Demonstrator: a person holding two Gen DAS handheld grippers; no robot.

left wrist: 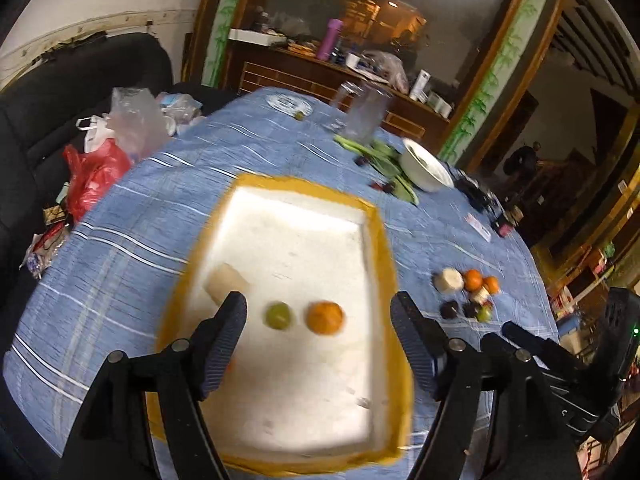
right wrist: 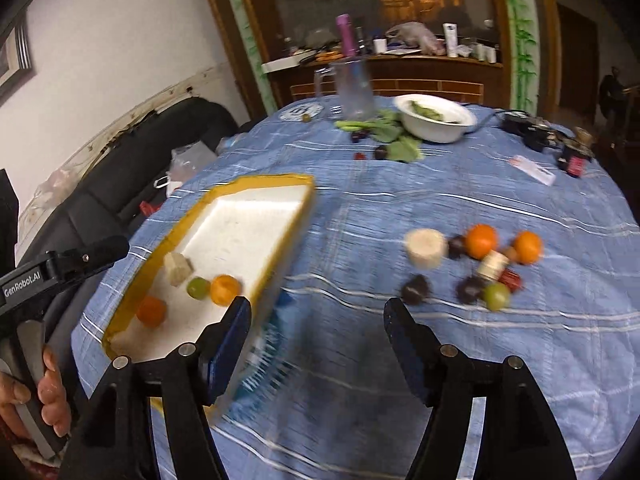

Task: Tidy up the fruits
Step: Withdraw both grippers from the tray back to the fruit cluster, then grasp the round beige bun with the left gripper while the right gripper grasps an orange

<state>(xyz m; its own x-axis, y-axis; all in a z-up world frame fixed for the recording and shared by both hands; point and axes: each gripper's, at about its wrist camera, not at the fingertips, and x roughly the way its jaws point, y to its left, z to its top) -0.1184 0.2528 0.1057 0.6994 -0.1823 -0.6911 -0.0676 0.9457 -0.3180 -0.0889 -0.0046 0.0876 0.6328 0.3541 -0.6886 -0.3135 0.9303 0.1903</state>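
Observation:
A white foam tray with a yellow rim (left wrist: 376, 240) (right wrist: 276, 182) lies on the blue tablecloth. In it are a pale chunk (left wrist: 226, 282) (right wrist: 178, 268), a green fruit (left wrist: 278, 315) (right wrist: 198, 287) and an orange (left wrist: 325, 317) (right wrist: 225, 289); the right wrist view shows a second orange (right wrist: 151, 310). My left gripper (left wrist: 318, 336) is open above the tray's near half. My right gripper (right wrist: 316, 340) is open and empty over the cloth, right of the tray. A loose pile lies on the cloth: a pale chunk (right wrist: 426, 248), two oranges (right wrist: 481, 241) (right wrist: 528, 246), dark fruits (right wrist: 416, 289) and a green fruit (right wrist: 497, 295) (left wrist: 484, 313).
A white bowl (right wrist: 438, 118) (left wrist: 426, 168), green leaves (right wrist: 394, 136) and a clear jug (right wrist: 354, 88) stand at the table's far side. Small dark items (right wrist: 572, 160) lie far right. Plastic bags (left wrist: 96, 168) sit on a black sofa (left wrist: 48, 92) at the left.

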